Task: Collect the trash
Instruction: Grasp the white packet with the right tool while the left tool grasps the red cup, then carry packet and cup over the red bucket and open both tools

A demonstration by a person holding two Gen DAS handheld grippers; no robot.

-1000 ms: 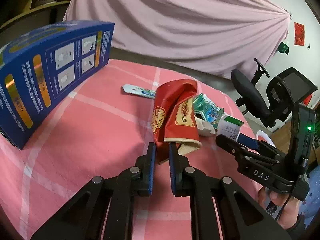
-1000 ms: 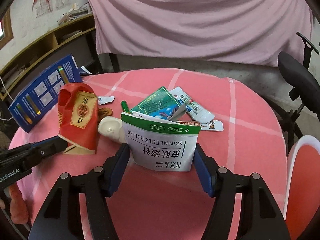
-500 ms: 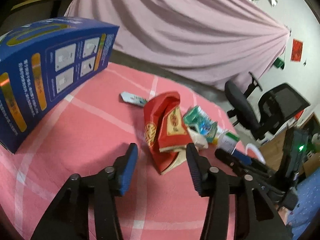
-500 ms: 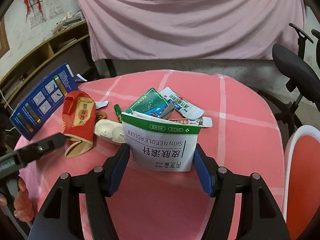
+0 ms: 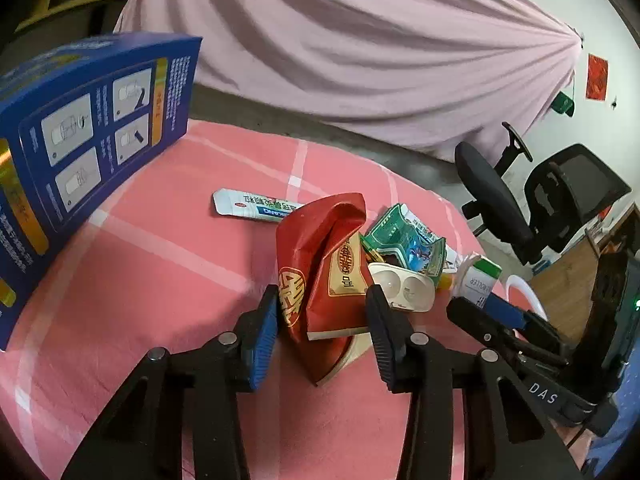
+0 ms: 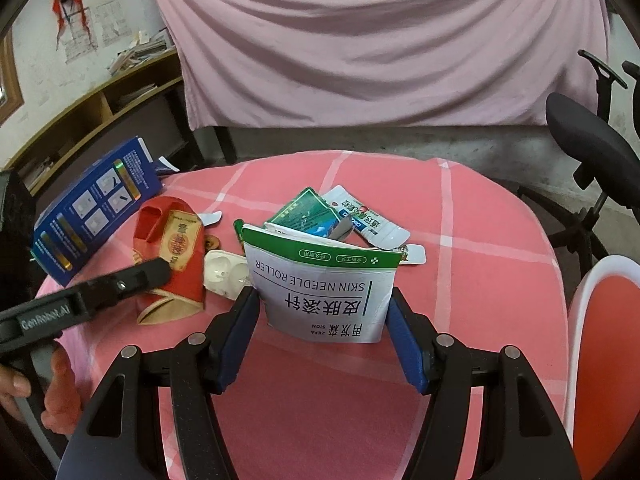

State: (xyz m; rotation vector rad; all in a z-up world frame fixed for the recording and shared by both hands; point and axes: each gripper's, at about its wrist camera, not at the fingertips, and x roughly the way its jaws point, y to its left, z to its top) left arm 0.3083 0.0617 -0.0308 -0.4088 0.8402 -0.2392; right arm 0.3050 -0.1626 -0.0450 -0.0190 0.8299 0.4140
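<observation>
Risk, red pack: the left hand-held gripper (image 5: 322, 320) is closing around the crumpled red pack (image 5: 320, 276), but the pads do not press it yet. The pack is soft and hollow, so I judge it can fold flat and slip out, or the right pad can catch the white tray (image 5: 402, 286) just beside the pack.
Risk, pouch: the right hand-held gripper (image 6: 320, 328) grips the white pouch (image 6: 324, 288) only by its side edges. If the grip loosens, the pouch can bend and drop.
Pose, left: tilted down to the tabletop (image 5: 160, 280), a pad on each side of the pack.
Pose, right: tilted down, holding the pouch upright, on the near side of the pack's pile.
Trash: green carton (image 6: 306, 216) and sachet (image 6: 368, 224) lie beyond the tray; blue box (image 5: 80, 140) stands left of the pack.
</observation>
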